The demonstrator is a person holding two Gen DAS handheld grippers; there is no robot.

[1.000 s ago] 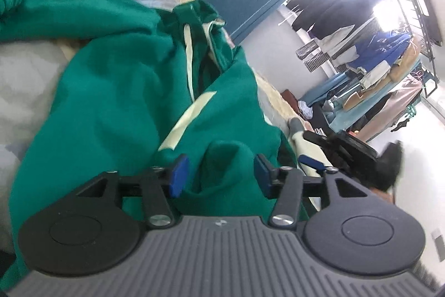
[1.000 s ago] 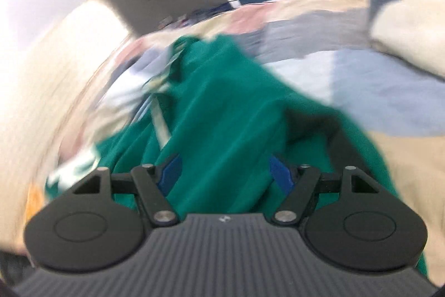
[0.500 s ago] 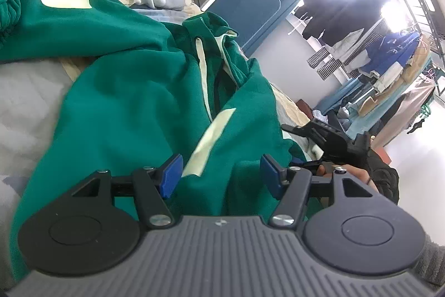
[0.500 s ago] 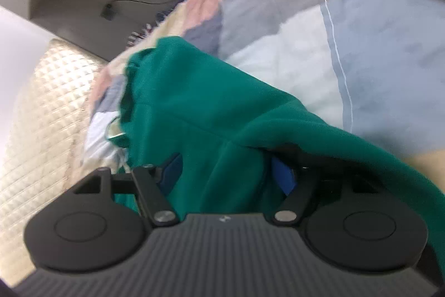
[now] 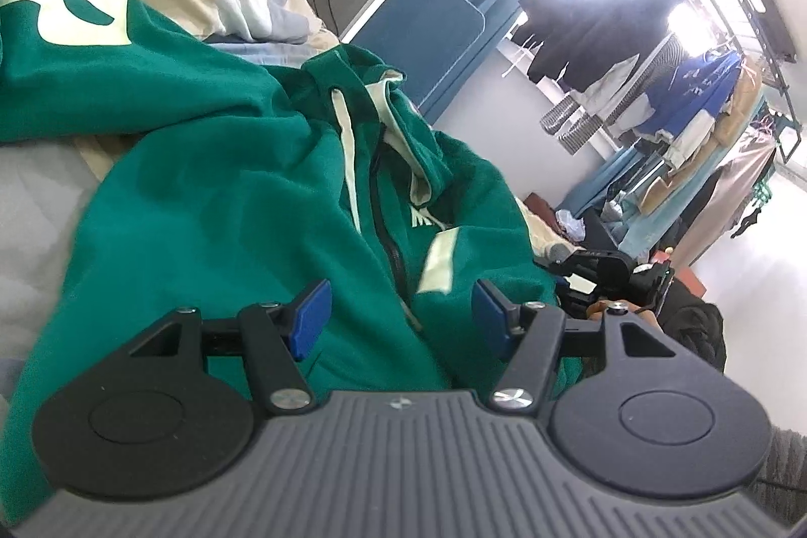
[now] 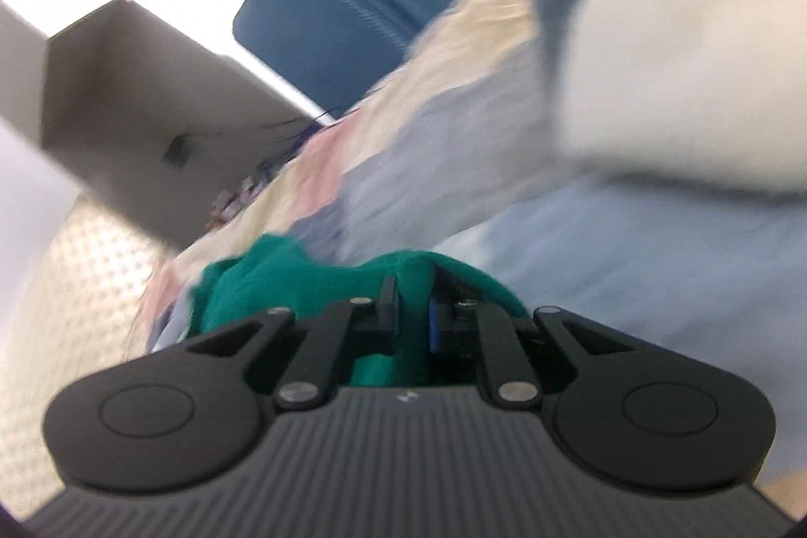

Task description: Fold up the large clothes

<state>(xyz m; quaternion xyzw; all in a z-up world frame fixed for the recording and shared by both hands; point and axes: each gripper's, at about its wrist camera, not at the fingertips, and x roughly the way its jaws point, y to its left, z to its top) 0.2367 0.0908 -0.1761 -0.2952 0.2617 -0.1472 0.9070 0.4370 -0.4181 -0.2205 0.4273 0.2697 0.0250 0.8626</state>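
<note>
A green zip hoodie with cream drawstrings and cream patches lies rumpled on the bed. My left gripper is open just above its front, jaws wide on either side of the zipper. My right gripper is shut on a fold of the green hoodie; that view is blurred. The right gripper also shows in the left wrist view at the hoodie's right edge, held by a hand.
The bed has a patchwork cover in cream, blue and pink, and a cream pillow. A blue padded panel stands beyond the bed. A rack of hanging clothes fills the far right. A quilted headboard is at left.
My right gripper has closed on a fold of the hoodie and swung, blurring its view. My left gripper has stayed open and tilted, showing more of the hoodie's zipper.
</note>
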